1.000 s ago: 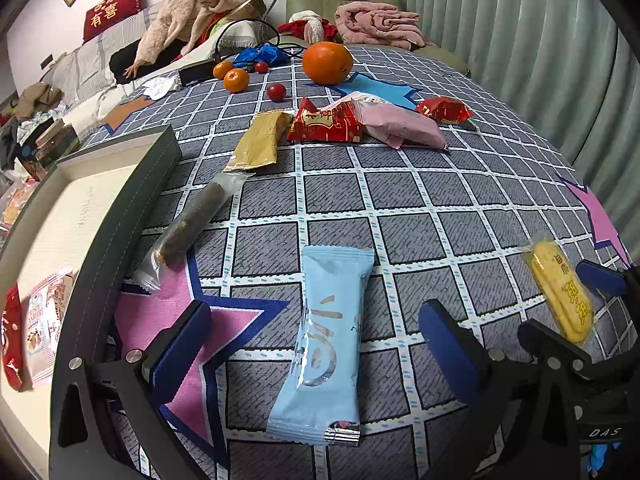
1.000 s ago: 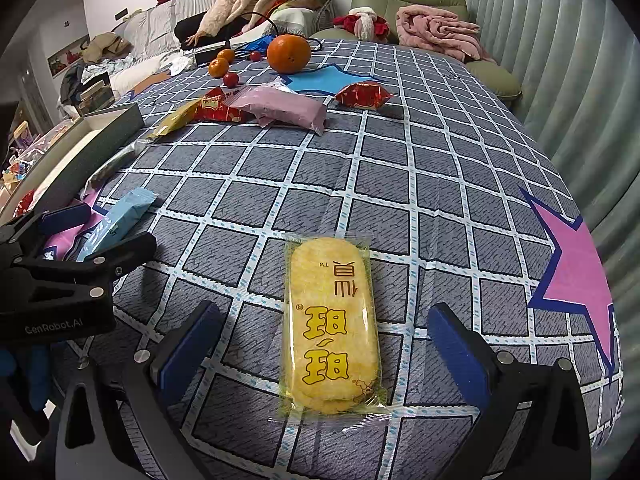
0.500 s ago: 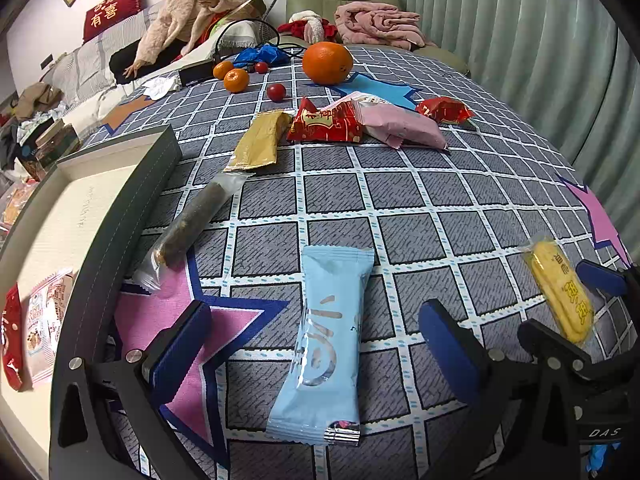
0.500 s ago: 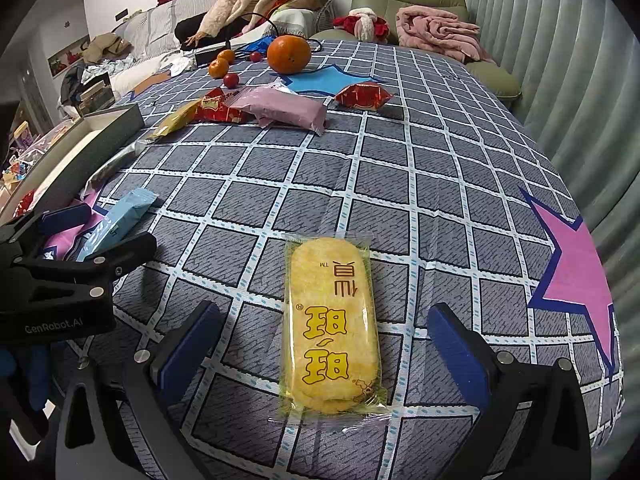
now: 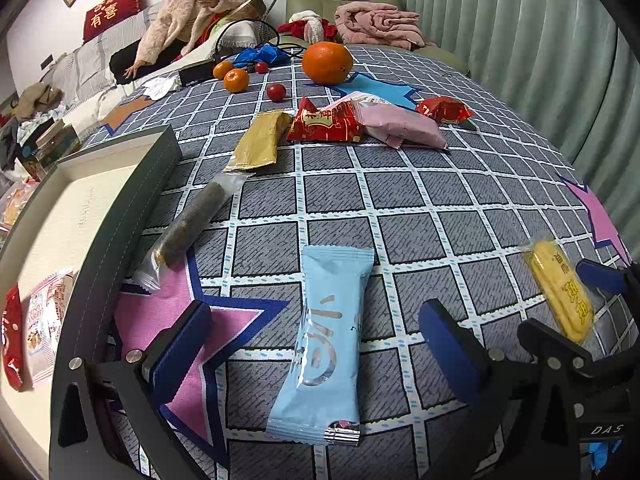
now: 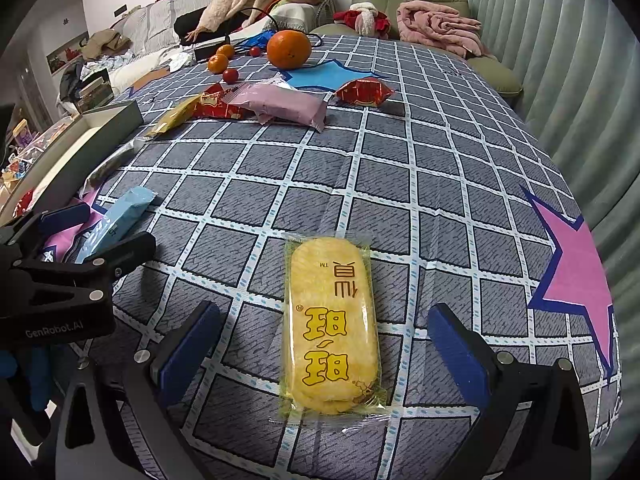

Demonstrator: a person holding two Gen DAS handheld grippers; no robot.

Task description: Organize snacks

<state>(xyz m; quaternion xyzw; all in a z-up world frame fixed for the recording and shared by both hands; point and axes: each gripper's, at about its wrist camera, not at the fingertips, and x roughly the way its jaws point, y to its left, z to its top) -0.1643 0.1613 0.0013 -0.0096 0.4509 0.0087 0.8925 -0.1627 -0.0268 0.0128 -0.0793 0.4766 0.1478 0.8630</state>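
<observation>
My left gripper (image 5: 316,354) is open, its jaws on either side of a light blue snack packet (image 5: 326,344) lying flat on the checked cloth. My right gripper (image 6: 324,354) is open, its jaws on either side of a yellow rice-cracker packet (image 6: 332,324). That packet also shows in the left wrist view (image 5: 560,290), and the blue packet shows in the right wrist view (image 6: 114,218). A dark-rimmed tray (image 5: 132,204) at the left holds a white-and-red packet (image 5: 46,318) and a red one (image 5: 12,344).
Further back lie a dark bar in clear wrap (image 5: 192,220), a gold packet (image 5: 260,144), a red packet (image 5: 326,122), a pink packet (image 5: 400,126) and a small red packet (image 5: 444,110). A large orange (image 5: 327,62), tangerines (image 5: 236,80) and a small red fruit (image 5: 276,92) sit at the far end.
</observation>
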